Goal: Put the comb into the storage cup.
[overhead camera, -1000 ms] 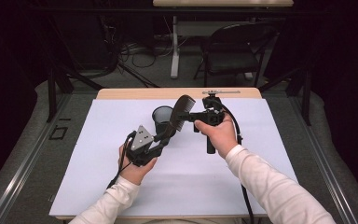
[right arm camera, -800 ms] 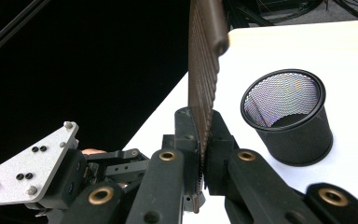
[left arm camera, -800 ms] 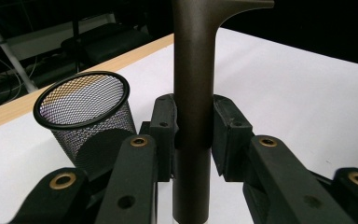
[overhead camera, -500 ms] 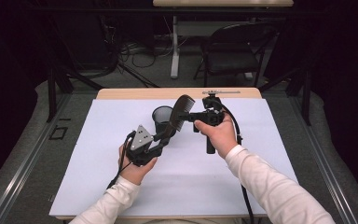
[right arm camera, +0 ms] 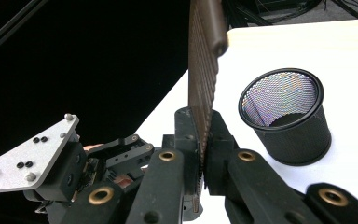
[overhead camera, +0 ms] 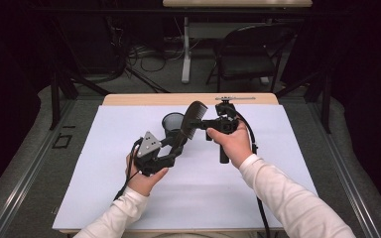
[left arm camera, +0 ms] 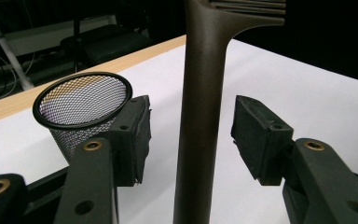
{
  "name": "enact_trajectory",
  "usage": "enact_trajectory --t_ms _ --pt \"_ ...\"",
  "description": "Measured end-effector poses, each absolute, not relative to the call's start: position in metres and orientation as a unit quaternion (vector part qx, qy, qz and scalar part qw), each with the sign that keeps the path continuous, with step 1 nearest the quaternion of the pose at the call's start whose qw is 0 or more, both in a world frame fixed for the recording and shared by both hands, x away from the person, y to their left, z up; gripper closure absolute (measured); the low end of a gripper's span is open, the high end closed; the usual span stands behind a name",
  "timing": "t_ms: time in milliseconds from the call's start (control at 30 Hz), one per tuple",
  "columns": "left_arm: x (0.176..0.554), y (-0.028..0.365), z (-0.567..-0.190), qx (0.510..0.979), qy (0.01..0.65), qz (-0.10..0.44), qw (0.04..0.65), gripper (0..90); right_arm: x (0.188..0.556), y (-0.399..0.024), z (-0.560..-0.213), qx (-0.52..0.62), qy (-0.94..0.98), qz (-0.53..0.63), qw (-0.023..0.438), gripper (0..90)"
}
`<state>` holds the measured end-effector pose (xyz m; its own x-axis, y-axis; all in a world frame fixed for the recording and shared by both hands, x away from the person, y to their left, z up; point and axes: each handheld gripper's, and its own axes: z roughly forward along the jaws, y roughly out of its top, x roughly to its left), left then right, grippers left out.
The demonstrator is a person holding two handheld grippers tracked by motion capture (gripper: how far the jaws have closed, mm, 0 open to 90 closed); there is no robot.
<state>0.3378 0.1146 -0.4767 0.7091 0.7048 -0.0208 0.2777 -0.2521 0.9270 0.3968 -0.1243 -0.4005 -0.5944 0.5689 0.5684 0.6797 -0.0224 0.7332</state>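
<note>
at the centre of the high view, both hands are raised over the table; the right gripper clamps the comb's teeth, while the left gripper's jaws, just opened, stand apart around its handle without touching.

Most of the white table mat is bare along the bottom and right of the high view, so plenty of space there. Only the mesh cup at center blocks things, right behind the comb between both grippers.
</note>
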Motion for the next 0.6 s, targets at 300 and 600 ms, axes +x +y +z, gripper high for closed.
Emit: enact_trajectory --t_ms 300,600 --pt "0.3364 0.114 -0.4742 0.758 0.307 0.222 0.531 39.2 0.3976 -0.1263 -0.3997 -0.449 -0.695 -0.559 0.043 87.1" --pt "0.3359 0.113 -0.4725 0.762 0.302 0.234 0.523 38.0 0.3992 -0.1282 -0.3994 -0.451 -0.694 -0.56 0.04 87.0"
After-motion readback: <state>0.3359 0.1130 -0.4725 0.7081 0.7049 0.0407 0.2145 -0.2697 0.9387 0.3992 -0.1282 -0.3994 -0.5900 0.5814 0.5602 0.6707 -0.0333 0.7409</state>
